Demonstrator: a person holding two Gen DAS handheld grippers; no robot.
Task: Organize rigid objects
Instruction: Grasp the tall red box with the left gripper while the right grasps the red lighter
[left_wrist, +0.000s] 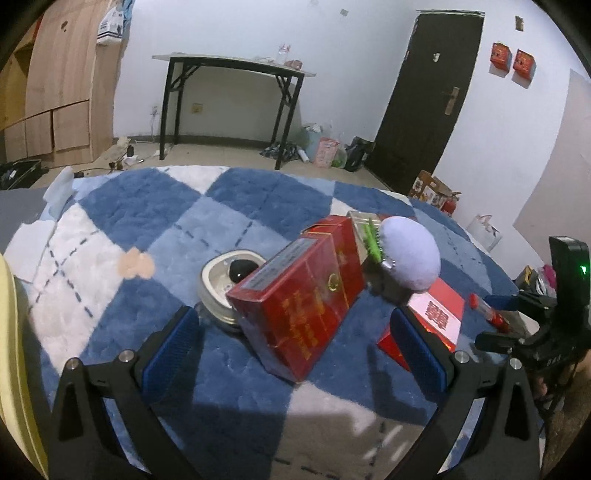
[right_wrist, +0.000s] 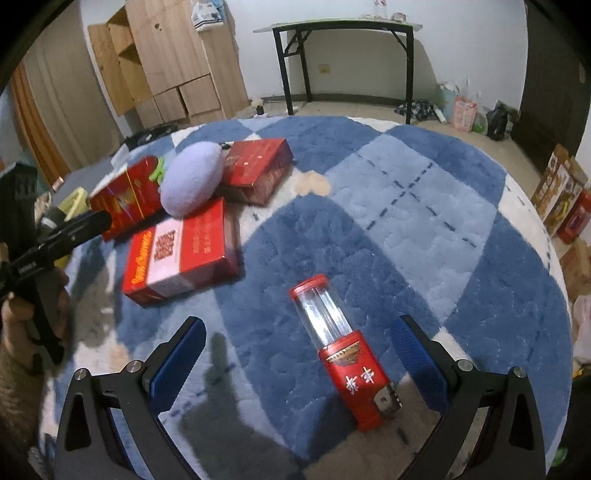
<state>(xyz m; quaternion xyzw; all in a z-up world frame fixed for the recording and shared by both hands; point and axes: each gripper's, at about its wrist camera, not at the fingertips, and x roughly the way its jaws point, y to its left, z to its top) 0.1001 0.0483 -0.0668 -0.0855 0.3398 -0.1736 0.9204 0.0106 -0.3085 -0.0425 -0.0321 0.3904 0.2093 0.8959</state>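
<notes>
My left gripper (left_wrist: 295, 334) is open and empty, its blue pads on either side of a tilted red carton (left_wrist: 301, 295) that leans on a round white tin (left_wrist: 225, 284) holding a black stone. A lilac plush ball (left_wrist: 410, 253) rests behind it. My right gripper (right_wrist: 297, 345) is open and empty, just above a red box with a clear tube end (right_wrist: 341, 350) lying on the rug. In the right wrist view, a flat red-and-white box (right_wrist: 181, 251), the plush ball (right_wrist: 192, 179), the red carton (right_wrist: 127, 195) and a dark red box (right_wrist: 258, 170) cluster at the left.
Everything lies on a blue and white checked plush rug (right_wrist: 406, 206). A black folding table (left_wrist: 232, 96) stands by the far wall, a wooden cabinet (right_wrist: 173, 62) at the left, a dark door (left_wrist: 424, 96) at the right. Boxes (right_wrist: 561, 195) stand off the rug's right edge.
</notes>
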